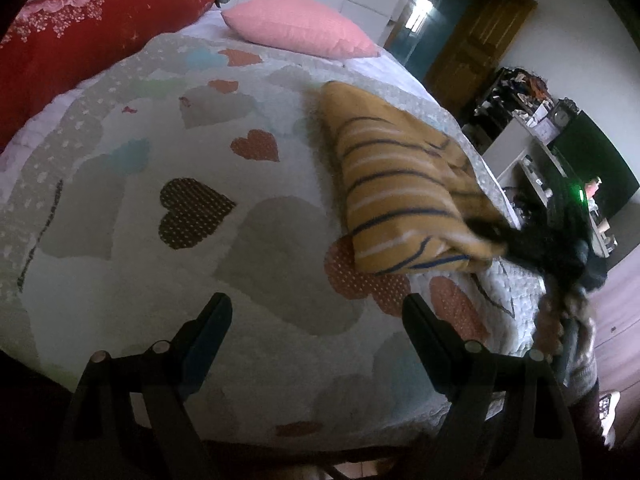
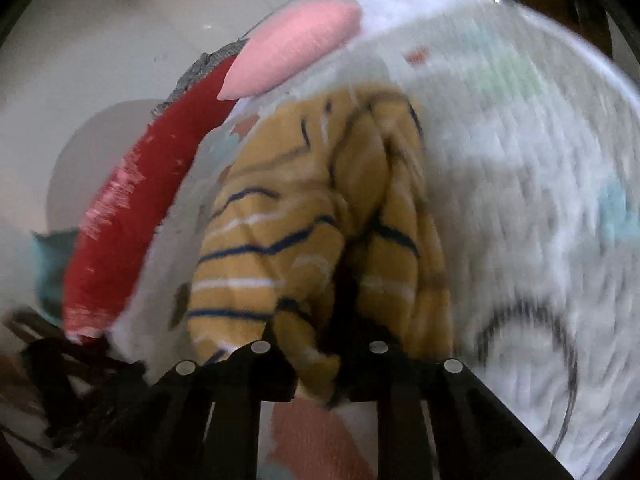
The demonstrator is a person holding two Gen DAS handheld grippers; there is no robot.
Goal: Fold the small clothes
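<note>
Your striped garment (image 1: pixel 396 184) lies bunched in a thick folded bundle on the heart-print bedspread (image 1: pixel 160 128), toward the bed's right side, below the pink pillow (image 1: pixel 300 26). Your right tool (image 2: pixel 320 344) is pinched nearly shut on a gathered edge of the cloth, which bulges up between its arms. Your left tool (image 1: pixel 316 320) hangs wide apart over bare bedspread, holding nothing. The fabric looks soft, light and limp, so expect it to sag and slide out of shape; grip doubled edges or corners rather than a single loose layer
</note>
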